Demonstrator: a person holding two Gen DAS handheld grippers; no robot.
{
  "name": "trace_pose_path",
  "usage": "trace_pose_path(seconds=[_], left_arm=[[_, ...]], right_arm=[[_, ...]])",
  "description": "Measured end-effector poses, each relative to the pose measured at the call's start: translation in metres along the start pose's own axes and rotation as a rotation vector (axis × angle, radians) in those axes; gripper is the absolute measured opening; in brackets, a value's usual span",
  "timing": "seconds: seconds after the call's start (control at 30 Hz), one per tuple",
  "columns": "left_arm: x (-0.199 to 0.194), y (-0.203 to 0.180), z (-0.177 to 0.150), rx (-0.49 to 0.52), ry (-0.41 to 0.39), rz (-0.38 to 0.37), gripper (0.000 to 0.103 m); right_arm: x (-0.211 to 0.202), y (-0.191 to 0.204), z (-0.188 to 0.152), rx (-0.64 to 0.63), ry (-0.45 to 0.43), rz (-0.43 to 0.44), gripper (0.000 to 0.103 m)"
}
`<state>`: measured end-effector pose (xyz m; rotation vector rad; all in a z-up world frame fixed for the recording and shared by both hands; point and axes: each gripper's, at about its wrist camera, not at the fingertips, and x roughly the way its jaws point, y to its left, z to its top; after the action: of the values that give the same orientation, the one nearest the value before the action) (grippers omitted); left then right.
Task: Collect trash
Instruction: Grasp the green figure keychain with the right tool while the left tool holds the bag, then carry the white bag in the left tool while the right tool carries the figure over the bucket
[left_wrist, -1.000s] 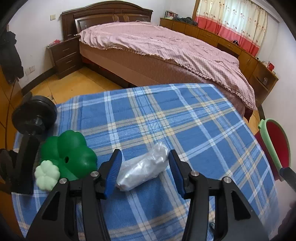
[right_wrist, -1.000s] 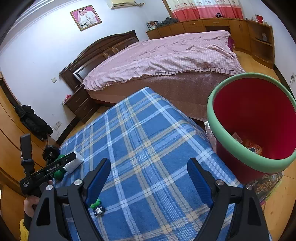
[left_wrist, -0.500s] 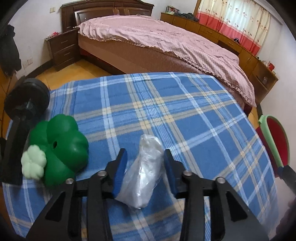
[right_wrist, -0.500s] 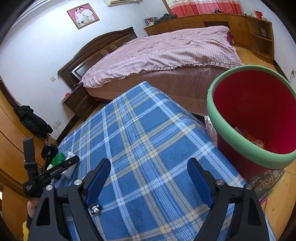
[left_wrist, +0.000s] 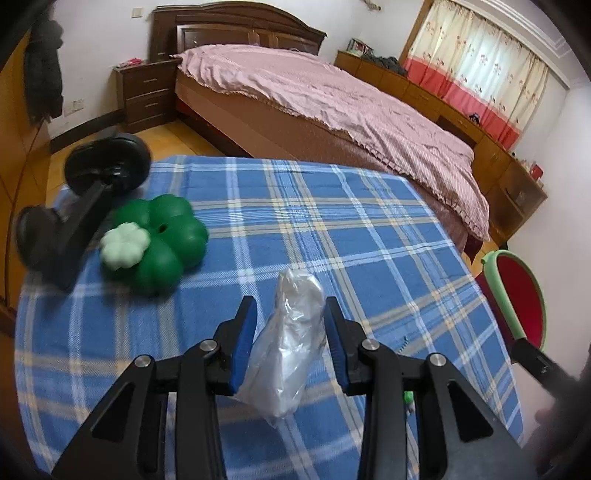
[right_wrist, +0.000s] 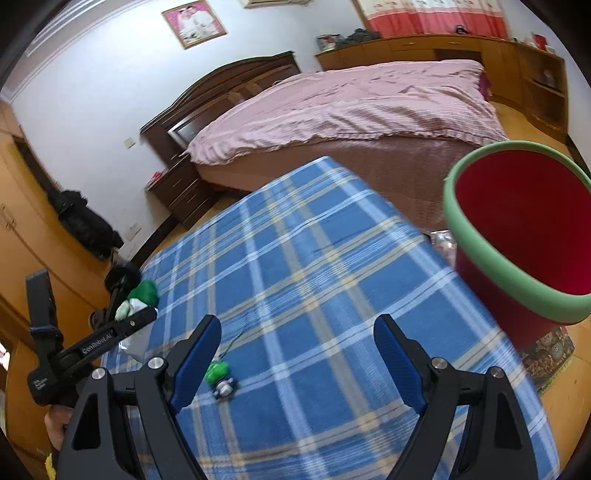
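A crumpled clear plastic bag (left_wrist: 291, 347) hangs between the blue pads of my left gripper (left_wrist: 290, 332). Its jaws are closing and both pads press on the bag, which is raised just off the blue plaid tablecloth (left_wrist: 332, 236). My right gripper (right_wrist: 295, 354) stands wide open over the near part of the same cloth, nothing between its fingers. The red bin with a green rim (right_wrist: 517, 293) stands on the floor past the table's right side; it also shows at the right edge of the left wrist view as the bin (left_wrist: 495, 288).
A green clover-shaped object (left_wrist: 162, 240) and a black stand (left_wrist: 107, 166) sit at the table's left end. A small green toy (right_wrist: 219, 374) lies close to my right gripper's left finger. A bed with a pink cover (left_wrist: 332, 96) runs behind the table.
The left jaws closed in on the bag, which went from lying across the cloth to hanging upright between the pads. The left gripper carried it away from the clover. The right gripper shifted slightly.
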<state>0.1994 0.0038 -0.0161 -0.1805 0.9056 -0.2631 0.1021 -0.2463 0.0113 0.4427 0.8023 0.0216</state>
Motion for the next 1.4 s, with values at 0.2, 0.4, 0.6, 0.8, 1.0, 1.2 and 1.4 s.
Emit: trace_pose_path(seconds=[0.2,0.4,0.6,0.8,1.0,1.2,1.4], left_arm=[[-0.028,0.006,-0.019,-0.021,-0.036,0.046,0.037],[-0.039,0.02,-0.039,-0.074,-0.04,0.069,0.037],[-0.04,0.033,-0.056,-0.115,-0.025,0.091,0.037],[-0.039,0.042,-0.062,-0.135,-0.028,0.099,0.037],[-0.041,0.048,-0.066,-0.153,-0.039,0.087,0.037],[-0.037,0.048,-0.067,-0.158,-0.029,0.062,0.037],[-0.04,0.036,-0.07,-0.132,-0.031,0.044,0.037]], right_arm=[[0.002,0.02,-0.015,-0.054,0.021,0.032,0.087],[0.015,0.035,-0.029,-0.102,0.057,0.047,0.084],[0.037,0.054,-0.042,-0.183,0.1,0.039,0.068],[0.056,0.068,-0.05,-0.236,0.138,0.065,0.051],[0.067,0.086,-0.058,-0.311,0.16,0.055,0.037],[0.068,0.091,-0.06,-0.344,0.141,0.021,0.03],[0.055,0.084,-0.059,-0.307,0.119,0.044,0.029]])
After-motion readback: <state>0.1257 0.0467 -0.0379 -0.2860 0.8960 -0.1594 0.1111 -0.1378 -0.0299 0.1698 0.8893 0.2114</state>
